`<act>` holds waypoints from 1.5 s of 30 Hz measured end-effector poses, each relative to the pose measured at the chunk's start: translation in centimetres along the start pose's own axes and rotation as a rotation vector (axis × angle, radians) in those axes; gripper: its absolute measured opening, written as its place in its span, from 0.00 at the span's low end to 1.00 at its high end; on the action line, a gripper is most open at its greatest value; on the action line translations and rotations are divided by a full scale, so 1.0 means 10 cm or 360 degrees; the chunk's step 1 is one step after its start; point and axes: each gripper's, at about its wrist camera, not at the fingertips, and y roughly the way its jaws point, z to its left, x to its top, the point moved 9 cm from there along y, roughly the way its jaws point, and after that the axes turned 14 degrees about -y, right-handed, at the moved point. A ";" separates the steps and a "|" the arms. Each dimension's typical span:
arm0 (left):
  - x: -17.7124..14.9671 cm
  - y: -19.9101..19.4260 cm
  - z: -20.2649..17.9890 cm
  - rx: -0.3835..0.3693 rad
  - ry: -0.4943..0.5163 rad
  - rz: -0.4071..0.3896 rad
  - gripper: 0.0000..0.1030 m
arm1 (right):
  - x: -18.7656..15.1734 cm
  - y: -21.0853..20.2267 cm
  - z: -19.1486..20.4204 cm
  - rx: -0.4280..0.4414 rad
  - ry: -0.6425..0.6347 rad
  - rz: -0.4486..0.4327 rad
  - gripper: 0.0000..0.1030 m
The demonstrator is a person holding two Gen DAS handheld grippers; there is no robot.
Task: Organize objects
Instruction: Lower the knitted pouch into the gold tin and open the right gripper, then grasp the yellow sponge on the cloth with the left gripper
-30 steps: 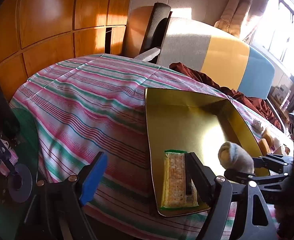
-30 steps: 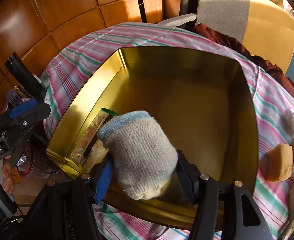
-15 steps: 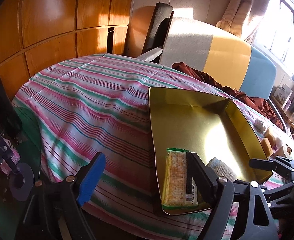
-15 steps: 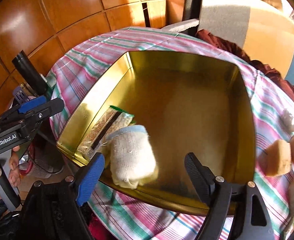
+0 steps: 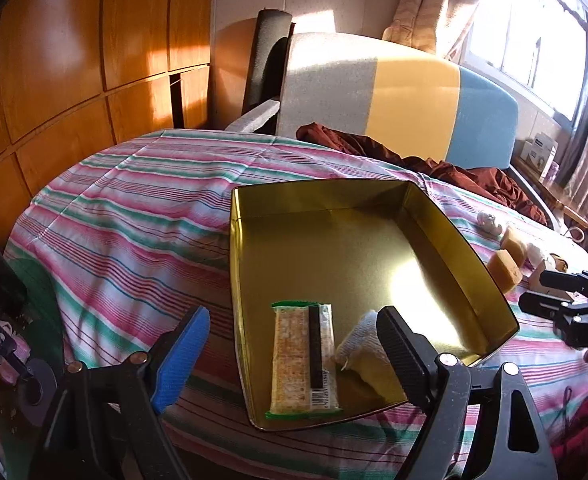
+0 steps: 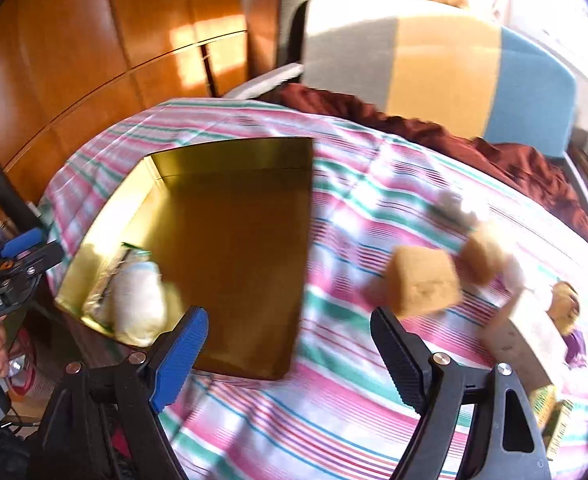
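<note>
Gold tin (image 5: 334,248) is sitting near the bed's front edge, holding one cracker packet (image 5: 302,362) and one rolled sock (image 5: 364,344), partly hidden by a finger. Two sponge blocks (image 6: 424,280) are lying blurred outside. Both tongs, left gripper (image 5: 289,354) and right gripper (image 6: 287,350), are gaping wide and empty, the jaws having just been opening.
</note>
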 end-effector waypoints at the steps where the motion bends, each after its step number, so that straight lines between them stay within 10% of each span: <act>1: -0.01 0.01 -0.06 -0.0013 0.0018 0.0004 0.83 | -0.04 -0.03 -0.14 -0.0040 0.0033 0.0005 0.83; 11: -0.06 0.07 -0.80 -0.0192 0.0217 0.0065 0.87 | -0.64 -0.44 -1.83 -0.0533 0.0551 -0.0023 0.83; 17: -0.12 0.15 -1.38 -0.0293 0.0393 0.0106 0.87 | -1.13 -0.53 -2.43 -0.0524 0.1058 -0.0107 0.83; 26: -0.33 0.48 -2.45 -0.0462 0.0760 0.0283 0.90 | -1.32 -0.55 -2.55 -0.0460 0.1261 -0.0122 0.83; 45: -0.86 1.63 -3.30 -0.0284 0.1331 0.0614 1.00 | -1.30 -0.47 -2.53 -0.0331 0.1302 -0.0130 0.83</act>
